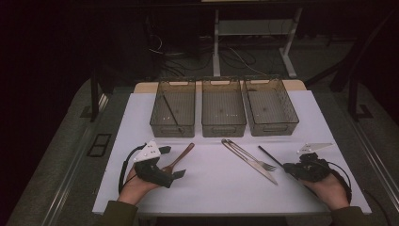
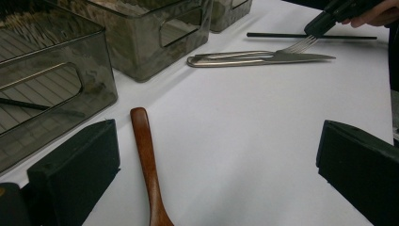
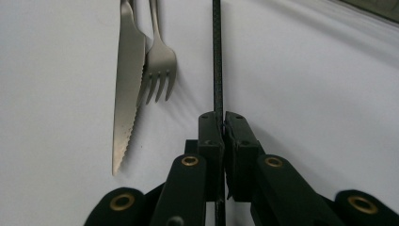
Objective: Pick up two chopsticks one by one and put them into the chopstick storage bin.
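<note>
On the white table, right gripper has clamped the black chopstick; left gripper gapes over the wooden spoon. One chopstick is binned; knife and fork remain

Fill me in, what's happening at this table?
A person is sorting cutlery with two handheld grippers. The right gripper is shut on a thin black chopstick lying on the white table, beside the knife and fork. The left gripper is open, its jaws on either side of a wooden spoon without gripping it. Three clear bins stand behind; the left bin already holds a dark stick.
</note>
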`<control>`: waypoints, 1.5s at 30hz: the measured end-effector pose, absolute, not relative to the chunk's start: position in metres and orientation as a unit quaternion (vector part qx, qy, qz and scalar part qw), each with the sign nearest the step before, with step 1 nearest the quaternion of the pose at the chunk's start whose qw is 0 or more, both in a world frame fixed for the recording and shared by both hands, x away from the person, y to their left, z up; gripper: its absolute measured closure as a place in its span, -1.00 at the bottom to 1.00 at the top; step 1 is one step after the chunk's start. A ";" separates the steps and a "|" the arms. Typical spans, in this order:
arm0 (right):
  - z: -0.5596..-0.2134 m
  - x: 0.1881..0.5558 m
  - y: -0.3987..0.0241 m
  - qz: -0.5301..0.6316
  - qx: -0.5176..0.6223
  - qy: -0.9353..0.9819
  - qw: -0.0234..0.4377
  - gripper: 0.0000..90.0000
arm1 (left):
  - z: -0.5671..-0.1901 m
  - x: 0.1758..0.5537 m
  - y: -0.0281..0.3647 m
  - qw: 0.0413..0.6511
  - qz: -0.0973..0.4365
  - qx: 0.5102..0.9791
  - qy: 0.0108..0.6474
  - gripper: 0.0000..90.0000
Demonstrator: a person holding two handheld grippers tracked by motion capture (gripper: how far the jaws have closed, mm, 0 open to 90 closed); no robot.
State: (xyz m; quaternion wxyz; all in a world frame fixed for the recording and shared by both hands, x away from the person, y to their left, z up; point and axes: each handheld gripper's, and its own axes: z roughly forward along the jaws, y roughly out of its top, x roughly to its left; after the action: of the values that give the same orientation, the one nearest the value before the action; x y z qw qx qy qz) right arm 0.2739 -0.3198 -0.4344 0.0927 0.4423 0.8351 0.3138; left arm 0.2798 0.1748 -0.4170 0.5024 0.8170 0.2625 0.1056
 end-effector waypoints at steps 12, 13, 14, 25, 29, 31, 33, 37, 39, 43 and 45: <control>-0.423 0.275 -0.321 0.341 0.435 0.829 0.087 0.89 | -0.417 0.280 0.174 0.502 0.105 0.817 0.264 -1.00; -0.422 0.276 -0.320 0.343 0.432 0.829 0.087 0.89 | -0.417 0.280 0.174 0.502 0.105 0.817 0.264 -1.00; -0.420 0.277 -0.320 0.346 0.432 0.829 0.084 0.89 | -0.417 0.280 0.174 0.502 0.105 0.817 0.264 -1.00; -0.396 0.292 -0.300 0.374 0.413 0.826 0.083 0.89 | -0.417 0.280 0.174 0.502 0.106 0.817 0.264 -1.00; -0.389 0.299 -0.292 0.384 0.408 0.825 0.082 0.89 | -0.417 0.281 0.174 0.501 0.106 0.817 0.263 -1.00; -0.386 0.302 -0.288 0.389 0.404 0.824 0.081 0.89 | -0.418 0.281 0.175 0.501 0.106 0.818 0.263 -1.00; -0.383 0.307 -0.283 0.394 0.401 0.823 0.083 0.89 | -0.417 0.281 0.175 0.501 0.107 0.817 0.263 -1.00; -0.378 0.316 -0.272 0.401 0.396 0.822 0.084 0.89 | -0.417 0.281 0.174 0.501 0.106 0.817 0.263 -1.00; -0.376 0.321 -0.266 0.403 0.393 0.822 0.084 0.89 | -0.418 0.280 0.174 0.503 0.106 0.816 0.265 -1.00; -0.374 0.329 -0.255 0.410 0.392 0.820 0.080 0.89 | -0.417 0.281 0.174 0.503 0.106 0.816 0.265 -1.00; -0.373 0.333 -0.250 0.410 0.392 0.820 0.079 0.89 | -0.418 0.281 0.174 0.504 0.106 0.816 0.264 -1.00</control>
State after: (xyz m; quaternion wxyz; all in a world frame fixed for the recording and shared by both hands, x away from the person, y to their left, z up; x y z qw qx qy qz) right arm 0.3330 -0.2502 -0.3732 0.0793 0.3915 0.8201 0.4096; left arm 0.2806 0.1745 -0.4175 0.5035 0.8157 0.2644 0.1060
